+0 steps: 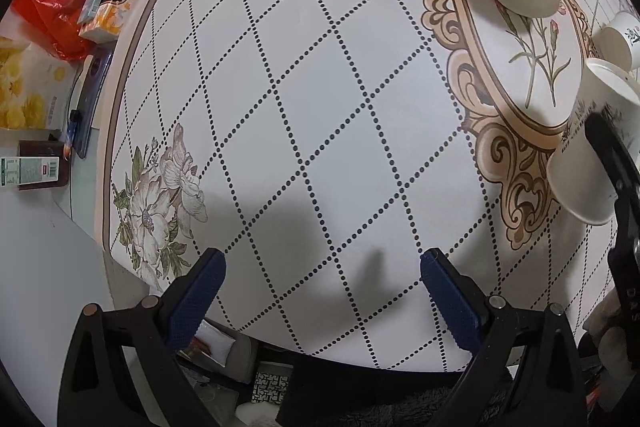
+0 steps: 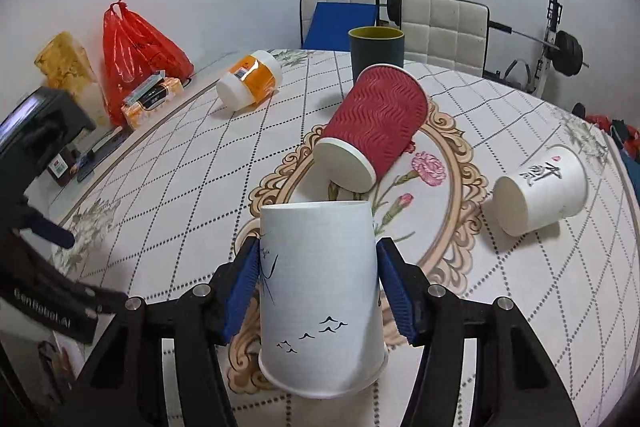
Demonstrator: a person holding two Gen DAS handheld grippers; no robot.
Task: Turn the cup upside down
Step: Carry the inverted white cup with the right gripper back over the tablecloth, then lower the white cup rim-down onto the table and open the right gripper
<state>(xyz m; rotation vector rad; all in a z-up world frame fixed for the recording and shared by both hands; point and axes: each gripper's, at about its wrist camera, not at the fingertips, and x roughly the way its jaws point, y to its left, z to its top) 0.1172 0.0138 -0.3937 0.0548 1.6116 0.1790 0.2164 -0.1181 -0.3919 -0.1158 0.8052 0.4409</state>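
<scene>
right gripper grasps the white paper cup printed with small black birds and reeds, blue ribbed pads pressed on its left and right walls about mid-height. the cup's long axis runs close to upright, tilted slightly; the wide rolled rim faces down toward the camera and the narrower closed base points up and away. so it already sits mouth-down in the grip, over the ornate beige oval print on the quilted round tablecloth. whether the rim touches the cloth is hard to tell from the wrist view; it may hang just above.

left gripper is released, jaws wide apart with nothing between them, hovering over bare cloth well apart from the cup. in its view the same cup shows at the far right edge with a black finger across it. the right hand is plainly the nearer one.

cup looks light, thin-walled, undented.

nearby: a dark red ribbed paper cup lying on its side just beyond, a white paper cup with brush calligraphy on its side to the right.

likely next: lower straight down, then let go.
</scene>
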